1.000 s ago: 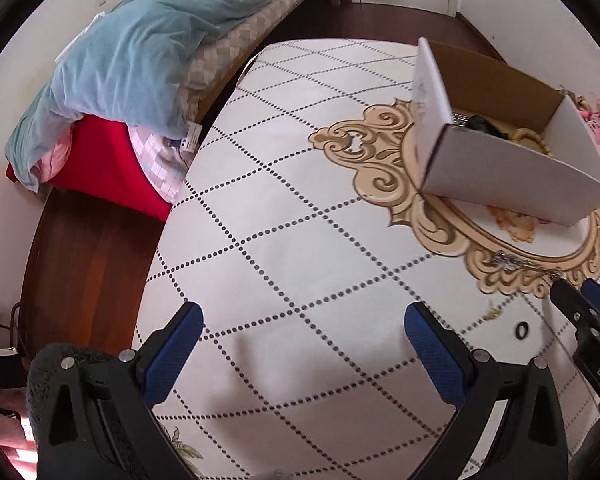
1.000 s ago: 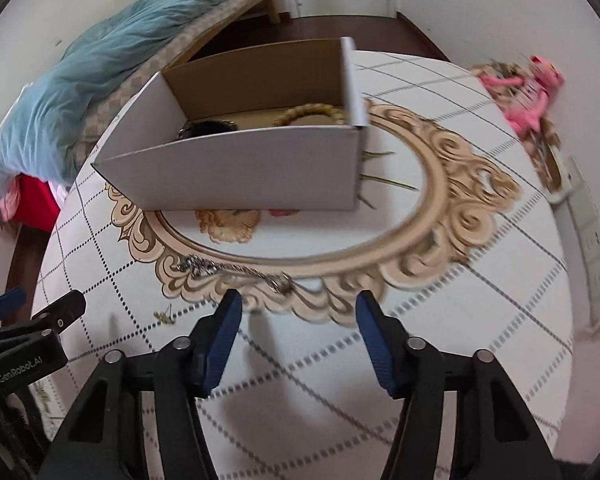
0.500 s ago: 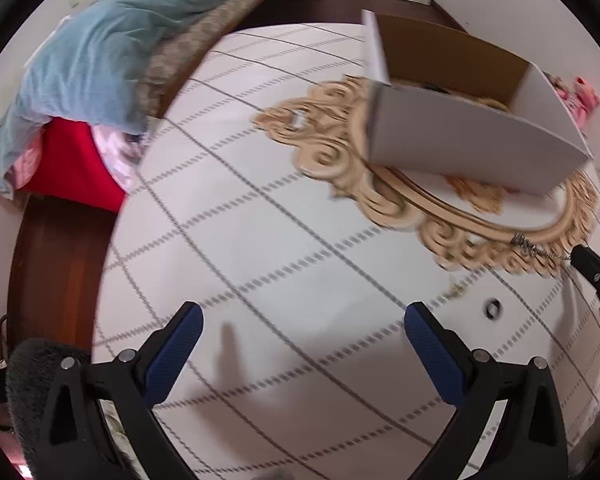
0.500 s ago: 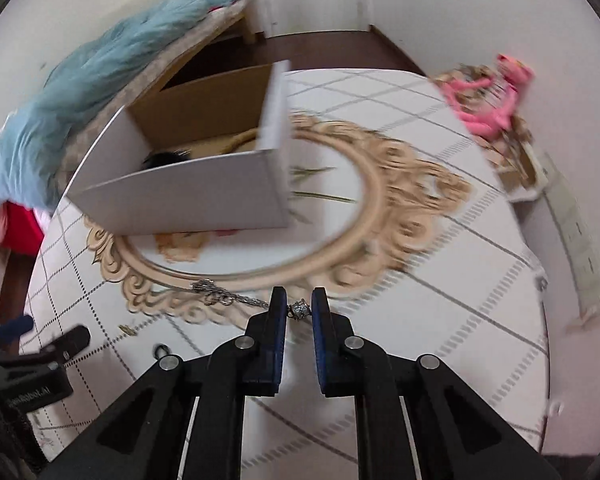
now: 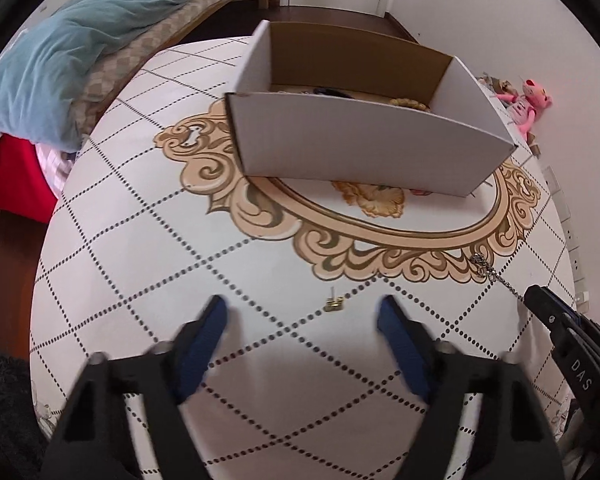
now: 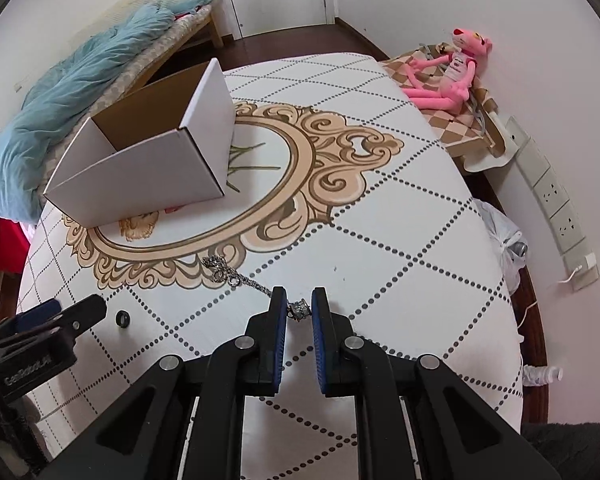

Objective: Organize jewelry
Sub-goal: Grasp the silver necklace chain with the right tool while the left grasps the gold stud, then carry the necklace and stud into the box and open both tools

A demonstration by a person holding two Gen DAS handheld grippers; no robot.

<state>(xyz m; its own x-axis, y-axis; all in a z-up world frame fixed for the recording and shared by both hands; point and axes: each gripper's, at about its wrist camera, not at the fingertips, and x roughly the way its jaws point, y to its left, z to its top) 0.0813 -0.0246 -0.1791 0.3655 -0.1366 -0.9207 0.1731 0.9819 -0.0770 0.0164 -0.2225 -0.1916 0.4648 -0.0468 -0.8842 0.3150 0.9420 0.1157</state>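
A white cardboard box point(image 5: 364, 148) point(image 6: 148, 172) stands open on the patterned table; a beaded bracelet point(image 5: 410, 103) and a dark item lie inside. My right gripper point(image 6: 299, 306) is shut on the charm end of a silver necklace point(image 6: 226, 270), whose chain trails left over the table; it also shows in the left wrist view point(image 5: 486, 270). My left gripper point(image 5: 302, 312) is open just above the table, with a small gold earring point(image 5: 334, 303) between its fingertips. A small black ring point(image 6: 122, 319) lies near the left gripper in the right wrist view.
A bed with a blue duvet point(image 5: 48, 60) lies beyond the table's left edge. A pink plush toy point(image 6: 448, 72) and a wall socket strip point(image 6: 556, 208) are at the right. A white plastic bag point(image 6: 504, 240) sits beside the table's right edge.
My right gripper closed on the necklace's charm and has drawn it back, stretching the chain. My left gripper swung right, its jaws narrowed, and it now frames the gold earring.
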